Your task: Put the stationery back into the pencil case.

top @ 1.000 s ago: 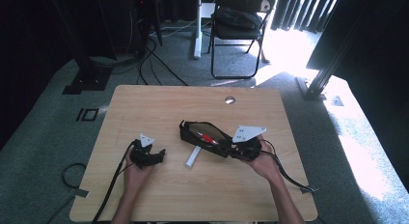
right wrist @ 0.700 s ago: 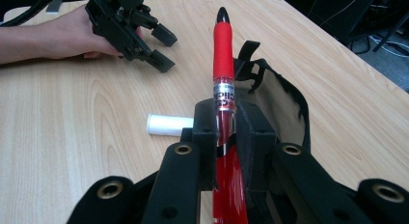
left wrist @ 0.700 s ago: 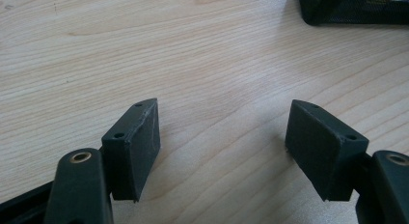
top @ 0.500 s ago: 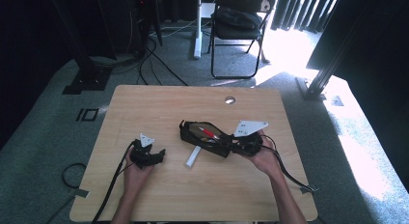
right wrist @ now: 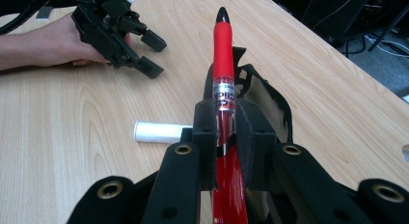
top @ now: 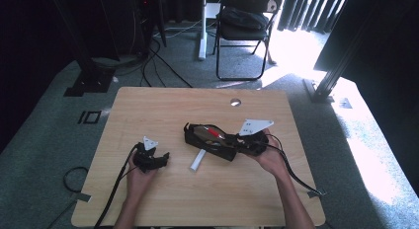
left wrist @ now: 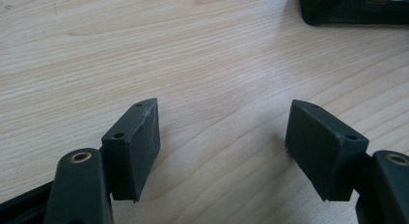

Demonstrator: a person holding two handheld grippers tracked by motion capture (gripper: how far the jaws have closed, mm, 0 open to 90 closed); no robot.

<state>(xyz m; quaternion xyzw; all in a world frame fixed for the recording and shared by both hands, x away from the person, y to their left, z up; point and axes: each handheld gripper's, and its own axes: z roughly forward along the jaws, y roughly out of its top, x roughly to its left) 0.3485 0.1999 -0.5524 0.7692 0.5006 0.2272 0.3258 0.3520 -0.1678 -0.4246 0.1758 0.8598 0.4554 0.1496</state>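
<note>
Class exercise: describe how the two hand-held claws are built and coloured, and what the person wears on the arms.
Both the left claw and right claw are black, with blocky rectangular pads on arms joined by brass-ringed pivots. Each carries a pale three-cornered plate and trails a black cable. The forearms are bare; no sleeves show.
</note>
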